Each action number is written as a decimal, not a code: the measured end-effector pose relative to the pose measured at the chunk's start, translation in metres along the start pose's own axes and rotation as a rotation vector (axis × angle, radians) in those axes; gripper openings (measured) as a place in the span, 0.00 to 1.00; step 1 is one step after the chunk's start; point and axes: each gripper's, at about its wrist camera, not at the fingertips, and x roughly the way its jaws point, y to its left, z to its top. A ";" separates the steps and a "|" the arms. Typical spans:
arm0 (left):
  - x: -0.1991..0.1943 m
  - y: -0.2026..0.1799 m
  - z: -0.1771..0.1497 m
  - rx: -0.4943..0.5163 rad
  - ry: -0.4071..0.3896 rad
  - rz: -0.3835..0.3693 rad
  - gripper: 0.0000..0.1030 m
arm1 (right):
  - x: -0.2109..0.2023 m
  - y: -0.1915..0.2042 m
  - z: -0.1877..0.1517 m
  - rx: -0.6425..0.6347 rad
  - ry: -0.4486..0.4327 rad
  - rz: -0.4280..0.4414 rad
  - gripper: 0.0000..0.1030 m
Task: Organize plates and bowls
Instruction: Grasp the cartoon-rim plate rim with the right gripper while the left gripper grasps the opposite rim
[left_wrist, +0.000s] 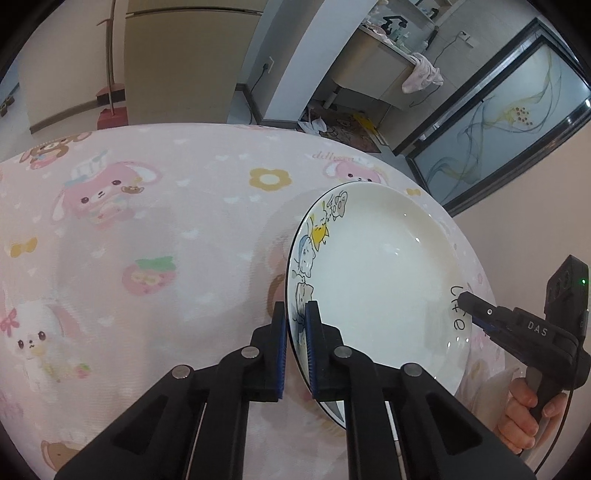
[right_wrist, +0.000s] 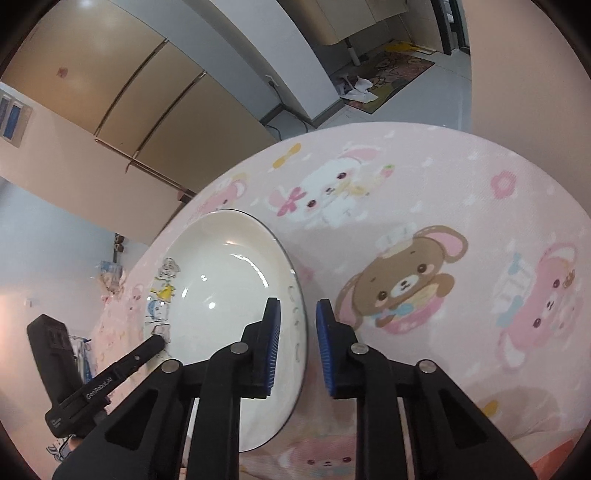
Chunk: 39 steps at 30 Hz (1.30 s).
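A round table (left_wrist: 166, 221) under a pink cloth printed with bears and rabbits fills both views; beyond its far edge stand a beige fridge (left_wrist: 184, 55), a grey floor with a mat, and a glass door at the far right.

In the left wrist view, the left gripper (left_wrist: 295, 354) sits low in the frame, its blue pads narrowed onto the near-left rim of a white plate (left_wrist: 376, 273), one pad on each face of the rim, touching it. The plate lies on the cloth toward the table's right edge, cartoon cats along its left rim and handwriting on its right. At the plate's right rim the right gripper reaches in, a hand (left_wrist: 524, 410) on its handle.

In the right wrist view, the right gripper (right_wrist: 298, 350) straddles the plate's (right_wrist: 221, 295) right rim: the left pad lies over the inside, the right pad stands apart outside.
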 end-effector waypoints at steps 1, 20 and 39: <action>0.000 0.000 0.000 0.000 0.000 -0.001 0.10 | 0.002 -0.003 0.000 0.012 0.004 0.018 0.19; 0.011 0.021 0.000 -0.128 0.066 -0.141 0.10 | 0.013 -0.007 -0.001 0.049 0.028 0.095 0.07; -0.027 0.007 0.002 -0.045 -0.047 -0.044 0.12 | 0.009 0.003 -0.001 0.045 0.009 0.181 0.06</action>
